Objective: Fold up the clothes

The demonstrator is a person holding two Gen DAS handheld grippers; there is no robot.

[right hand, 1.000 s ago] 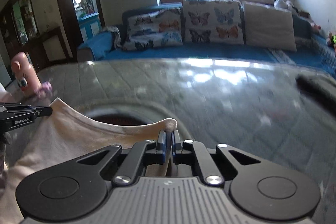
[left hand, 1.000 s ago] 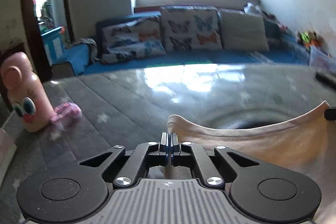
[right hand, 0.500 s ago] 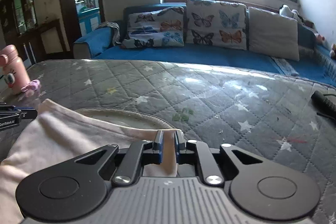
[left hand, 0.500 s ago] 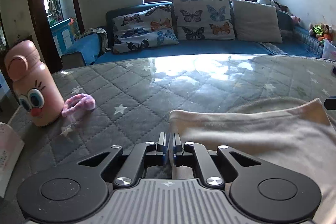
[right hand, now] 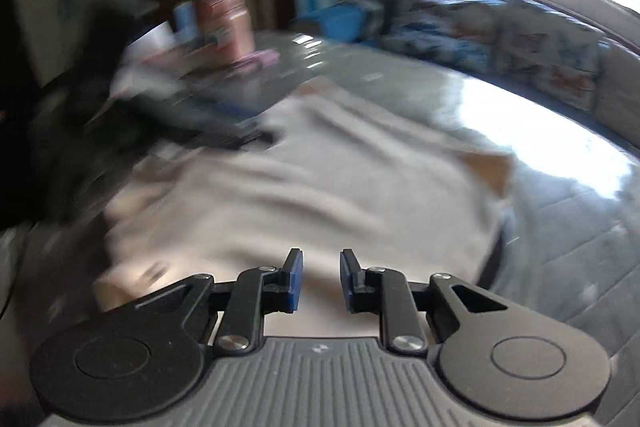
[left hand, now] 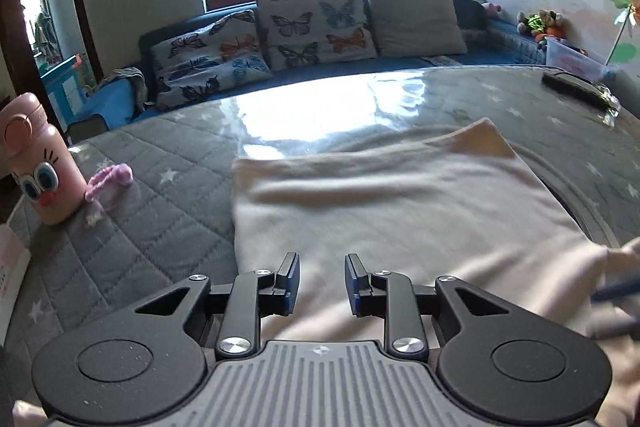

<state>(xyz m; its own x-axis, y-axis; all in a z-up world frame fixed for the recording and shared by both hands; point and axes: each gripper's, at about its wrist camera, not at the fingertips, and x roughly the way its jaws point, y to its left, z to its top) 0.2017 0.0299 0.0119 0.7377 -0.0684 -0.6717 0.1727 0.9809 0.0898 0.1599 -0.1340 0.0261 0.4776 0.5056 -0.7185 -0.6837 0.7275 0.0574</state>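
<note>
A cream garment [left hand: 392,203] lies folded flat on the grey quilted mattress [left hand: 160,227]. My left gripper [left hand: 322,279] is open and empty, just above the garment's near edge. In the right wrist view, which is blurred by motion, the same garment [right hand: 320,187] spreads ahead. My right gripper [right hand: 321,279] is open and empty over its near edge. The left gripper's dark body [right hand: 180,115] shows blurred at the garment's far left side.
A pink bottle with a cartoon face [left hand: 34,163] and a pink hair tie [left hand: 110,179] stand at the mattress's left. A dark remote-like object [left hand: 576,89] lies at the far right. A blue sofa with butterfly cushions [left hand: 312,27] is behind.
Both grippers have let go of the garment's corners and opened. The garment now lies flat on the mattress. The right gripper has swung to face left; both have pulled back.
</note>
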